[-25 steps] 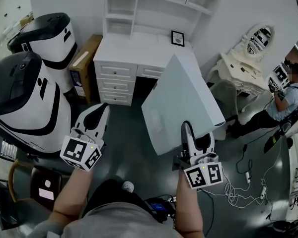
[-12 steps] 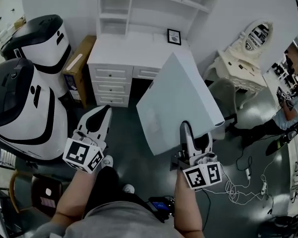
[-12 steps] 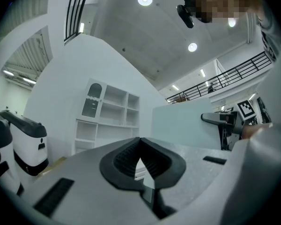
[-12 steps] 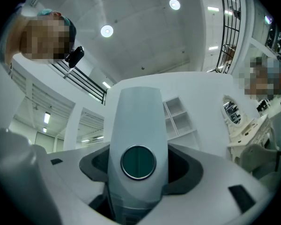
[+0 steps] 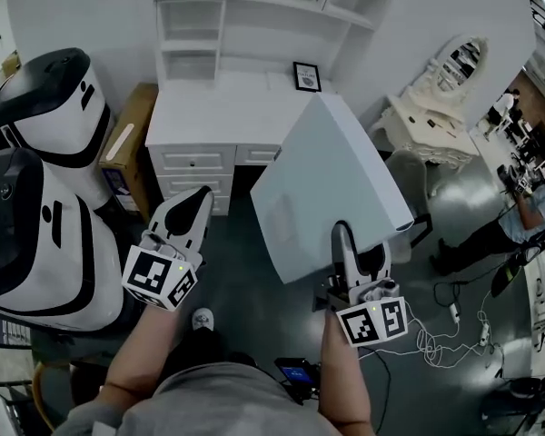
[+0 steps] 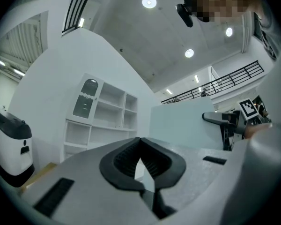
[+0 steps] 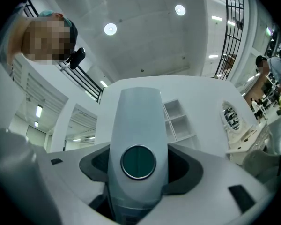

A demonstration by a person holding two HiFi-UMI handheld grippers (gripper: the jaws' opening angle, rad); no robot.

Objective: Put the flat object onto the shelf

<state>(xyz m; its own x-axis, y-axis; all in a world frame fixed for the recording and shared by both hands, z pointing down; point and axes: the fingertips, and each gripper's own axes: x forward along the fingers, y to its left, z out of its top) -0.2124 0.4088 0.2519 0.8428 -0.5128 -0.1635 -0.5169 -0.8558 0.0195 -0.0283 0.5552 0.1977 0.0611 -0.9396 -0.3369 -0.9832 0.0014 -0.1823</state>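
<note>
Flat object [image 5: 331, 184]: a pale, box-thick panel, held up off the floor in front of the person and over the dark floor just before the white desk [image 5: 222, 116]. It stands on edge and leans. Its long axis runs from the lower edge near the person up and away toward the desk, and its top corner points at the small picture frame [image 5: 306, 75] on the desktop. Its broad face turns to the person's left and its narrow side to the right.

The right gripper [image 5: 357, 254] clamps the flat object at the lower edge, one jaw against each broad face. In the right gripper view the panel rises edge-on between the jaws, with a round dark disc [image 7: 138, 161] set in its narrow edge.

The left gripper [image 5: 198, 200] hangs apart to the left with its jaw tips pressed together and nothing between them.

The shelf [image 5: 254, 12], a white unit of open compartments, rises from the back of the desk, well beyond the panel. Two white-and-black robot bodies [image 5: 41, 107] stand at the left, with a cardboard box [image 5: 127, 139] between them and the desk. A white vanity with an oval mirror [image 5: 459, 66] stands to the right. A person [image 5: 527, 212] stands at the far right, and cables [image 5: 436, 334] trail over the floor.
</note>
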